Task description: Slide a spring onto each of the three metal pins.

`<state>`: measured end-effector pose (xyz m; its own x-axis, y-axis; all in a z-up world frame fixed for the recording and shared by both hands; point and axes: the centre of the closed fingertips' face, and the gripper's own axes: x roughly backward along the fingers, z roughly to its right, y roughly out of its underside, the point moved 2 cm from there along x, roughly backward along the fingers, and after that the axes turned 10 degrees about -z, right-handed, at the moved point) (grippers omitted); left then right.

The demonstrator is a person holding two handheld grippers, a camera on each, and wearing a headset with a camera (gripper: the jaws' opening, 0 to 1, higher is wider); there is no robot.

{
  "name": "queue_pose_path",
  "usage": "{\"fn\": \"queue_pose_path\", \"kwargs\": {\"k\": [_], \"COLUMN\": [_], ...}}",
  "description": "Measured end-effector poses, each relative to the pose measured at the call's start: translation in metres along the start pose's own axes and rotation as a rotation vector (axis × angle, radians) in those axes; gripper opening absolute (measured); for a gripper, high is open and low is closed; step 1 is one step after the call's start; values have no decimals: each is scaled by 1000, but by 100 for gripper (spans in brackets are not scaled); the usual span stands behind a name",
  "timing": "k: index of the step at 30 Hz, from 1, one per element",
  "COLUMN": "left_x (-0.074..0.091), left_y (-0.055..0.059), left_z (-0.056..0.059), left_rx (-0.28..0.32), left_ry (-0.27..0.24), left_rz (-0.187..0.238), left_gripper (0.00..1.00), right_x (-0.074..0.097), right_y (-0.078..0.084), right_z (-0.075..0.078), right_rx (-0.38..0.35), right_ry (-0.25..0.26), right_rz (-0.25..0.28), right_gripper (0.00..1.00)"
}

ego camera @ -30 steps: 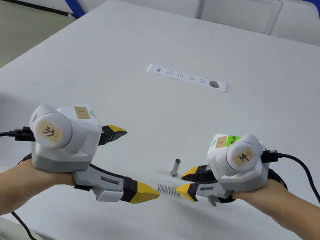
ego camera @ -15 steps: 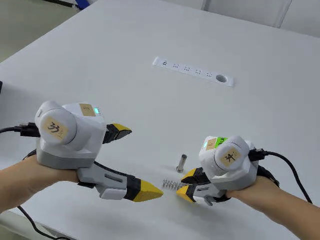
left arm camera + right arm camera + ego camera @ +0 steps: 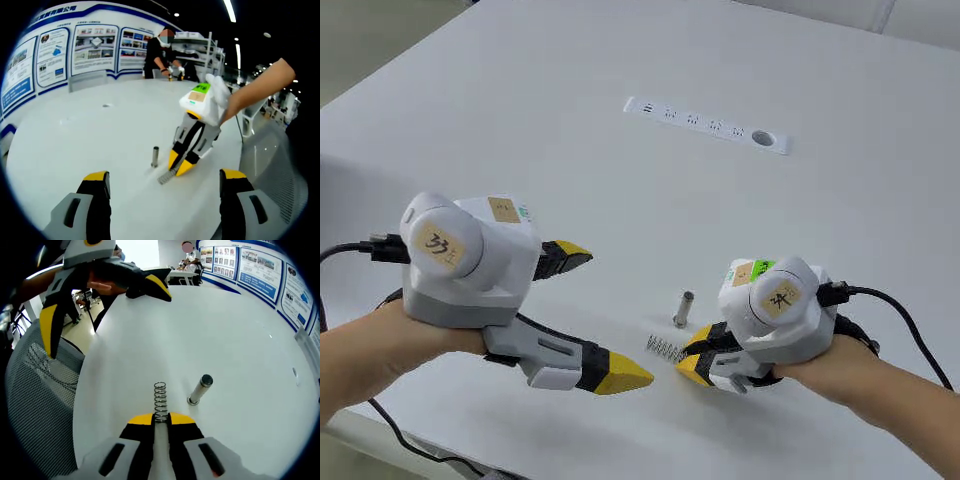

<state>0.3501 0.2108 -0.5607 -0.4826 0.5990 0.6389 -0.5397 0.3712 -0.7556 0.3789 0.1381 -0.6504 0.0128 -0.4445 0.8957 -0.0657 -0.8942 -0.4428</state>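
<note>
Right gripper view: spring, judged light and bendy, is pinched by its end in the jaws of the right gripper, pin just ahead; left gripper is held wide open.

Lab/demo hall, wall info boards, white bench, power strip

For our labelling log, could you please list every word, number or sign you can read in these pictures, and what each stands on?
"33", probably, handwritten: left cap label, on the left gripper.
Not legible, handwritten: right cap label, on the right gripper.
Blurred: green sticker on that gripper.
Too small: wall posters.
No readable text: power strip.
</note>
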Motion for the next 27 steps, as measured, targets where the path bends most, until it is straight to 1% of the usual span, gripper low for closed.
{"fn": "queue_pose_path", "kwargs": {"k": [7, 9, 10, 14, 15, 17, 18, 19, 21, 24, 25, 27], "left_x": [-1, -1, -1, -3, -5, -7, -8, -9, -12, -15, -17, -18], "left_y": [-2, -3, -4, -6, -7, -8, -11, -12, -17, -24, -27, -31], "left_z": [5, 6, 6, 9, 10, 13, 15, 17, 20, 25, 27, 31], "left_rx": [-13, -17, -18, -24, -29, -39, -47, -54, -69, -100, -112, -126], "left_ry": [11, 13, 14, 23, 28, 34, 40, 44, 51, 57, 59, 68], "left_rz": [-10, -11, -11, -13, -17, -20, -20, -18, -18, -14, -10, -7], "left_gripper": [91, 91, 91, 90, 89, 88, 87, 86, 84, 79, 78, 74], "right_x": [1, 7, 11, 23, 28, 36, 42, 46, 56, 71, 78, 85], "right_y": [0, -2, -4, -7, -7, -12, -14, -15, -17, -21, -21, -22], "right_z": [1, 2, 1, 0, 0, -1, -5, -5, -7, -11, -12, -14], "right_rx": [-11, -20, -23, -4, 0, 41, 45, 47, 72, 95, 107, 128], "right_ry": [3, -1, -5, 1, 2, 9, -7, -7, 5, 7, 10, 13], "right_rz": [-1, 19, 32, 50, 60, 100, 120, 127, 139, 156, 159, 157], "right_gripper": [11, 11, 11, 11, 11, 10, 10, 10, 10, 10, 10, 11]}}
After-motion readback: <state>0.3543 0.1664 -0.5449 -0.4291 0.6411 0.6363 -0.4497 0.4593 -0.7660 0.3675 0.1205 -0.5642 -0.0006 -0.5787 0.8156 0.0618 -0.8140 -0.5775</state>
